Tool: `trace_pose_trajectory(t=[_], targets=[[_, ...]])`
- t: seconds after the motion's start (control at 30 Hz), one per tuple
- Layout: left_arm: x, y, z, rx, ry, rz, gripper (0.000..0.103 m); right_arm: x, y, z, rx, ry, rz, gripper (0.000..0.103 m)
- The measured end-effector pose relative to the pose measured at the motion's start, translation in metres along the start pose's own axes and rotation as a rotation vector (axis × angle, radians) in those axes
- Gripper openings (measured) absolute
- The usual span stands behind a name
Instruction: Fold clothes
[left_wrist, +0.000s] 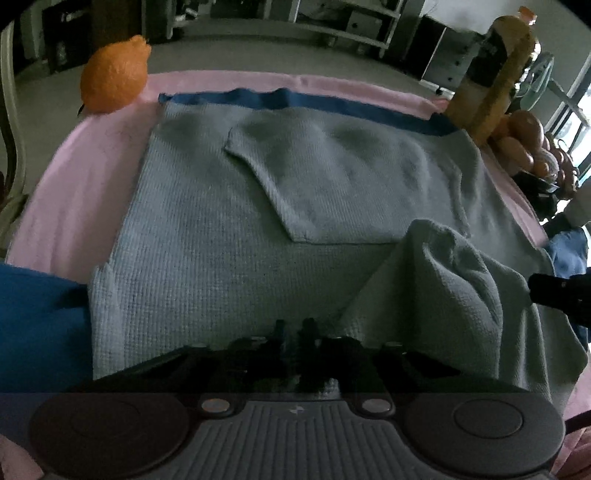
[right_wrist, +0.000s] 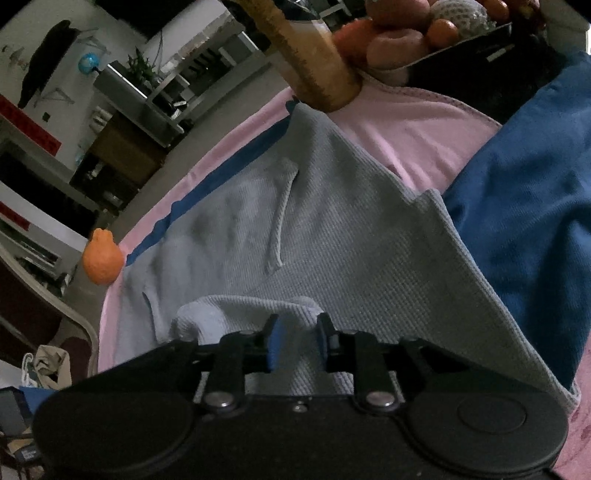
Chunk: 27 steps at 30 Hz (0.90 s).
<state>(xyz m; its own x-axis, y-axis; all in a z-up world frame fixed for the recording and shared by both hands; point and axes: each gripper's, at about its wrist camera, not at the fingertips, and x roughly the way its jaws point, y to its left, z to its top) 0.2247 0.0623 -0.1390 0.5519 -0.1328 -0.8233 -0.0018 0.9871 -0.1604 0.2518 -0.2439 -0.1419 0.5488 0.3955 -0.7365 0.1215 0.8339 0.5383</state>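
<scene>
While the grey shirt (left_wrist: 229, 229) lies spread on the pink cloth (left_wrist: 70, 206) over the counter, the left gripper (left_wrist: 293, 332) has its jaws closed together at the near hem, and the right gripper (right_wrist: 297, 343) pinches a raised fold of shirt between nearly closed jaws. An orange (left_wrist: 114, 74) sits at the far corner.

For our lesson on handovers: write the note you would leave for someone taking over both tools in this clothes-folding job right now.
Left tool: fingers close together, low over the near edge of the grey garment; whether it grips cloth is unclear.
Right tool: shut on a raised bunch of the grey garment's near right part.
Layout: garment flat on the pink cloth, a blue garment showing beyond its far edge; one sleeve already folded onto the body.
Left to do: lay the lifted part over, then fold the body. Mind the orange fruit and bottle at the far corners.
</scene>
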Motion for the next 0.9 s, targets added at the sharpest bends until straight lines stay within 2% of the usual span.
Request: trace_pose_trajectory(t=[0.17, 0.23, 0.27, 0.33, 0.43, 0.53, 0.57, 0.63, 0.7, 0.73, 0.77, 0.8, 0.9], targets=[[-0.01, -0.001, -0.003, -0.032, -0.148, 0.149, 0.006, 0.012, 0.003, -0.003, -0.056, 0.004, -0.078, 0.021], [-0.001, 0.0, -0.008, -0.032, -0.144, 0.197, 0.009, 0.017, 0.003, -0.005, -0.081, 0.009, -0.117, 0.022], [0.004, 0.0, -0.01, -0.023, -0.137, 0.216, 0.012, 0.018, 0.003, -0.005, -0.089, 0.011, -0.128, 0.026], [0.003, -0.004, -0.014, 0.013, -0.146, 0.254, 0.02, 0.007, 0.003, -0.006, -0.09, 0.001, -0.119, 0.028], [-0.019, 0.001, -0.012, -0.006, -0.151, 0.247, 0.03, -0.01, 0.002, -0.007, -0.091, -0.014, -0.105, 0.037], [-0.054, 0.012, -0.012, -0.051, -0.206, 0.243, 0.03, -0.027, 0.002, -0.008, -0.093, -0.029, -0.092, 0.051], [-0.068, 0.014, -0.014, -0.051, -0.228, 0.254, 0.029, -0.035, 0.002, -0.008, -0.095, -0.037, -0.082, 0.054], [-0.089, 0.012, -0.024, -0.03, -0.245, 0.256, 0.018, -0.061, -0.003, -0.013, -0.085, -0.074, -0.019, 0.058], [-0.1, 0.008, -0.04, -0.017, -0.228, 0.191, 0.017, -0.08, -0.013, -0.02, -0.043, -0.089, 0.049, 0.058], [-0.099, 0.004, -0.05, -0.014, -0.197, 0.142, 0.015, -0.082, -0.02, -0.026, -0.008, -0.069, 0.087, 0.055], [-0.093, -0.001, -0.06, -0.009, -0.157, 0.104, 0.014, -0.077, -0.025, -0.033, 0.012, -0.025, 0.109, 0.031], [-0.087, -0.007, -0.069, 0.002, -0.116, 0.084, 0.012, -0.073, -0.029, -0.04, 0.031, 0.018, 0.131, 0.003], [-0.066, -0.03, -0.092, 0.076, -0.05, 0.08, 0.011, -0.051, -0.029, -0.058, 0.037, 0.131, 0.133, 0.003]])
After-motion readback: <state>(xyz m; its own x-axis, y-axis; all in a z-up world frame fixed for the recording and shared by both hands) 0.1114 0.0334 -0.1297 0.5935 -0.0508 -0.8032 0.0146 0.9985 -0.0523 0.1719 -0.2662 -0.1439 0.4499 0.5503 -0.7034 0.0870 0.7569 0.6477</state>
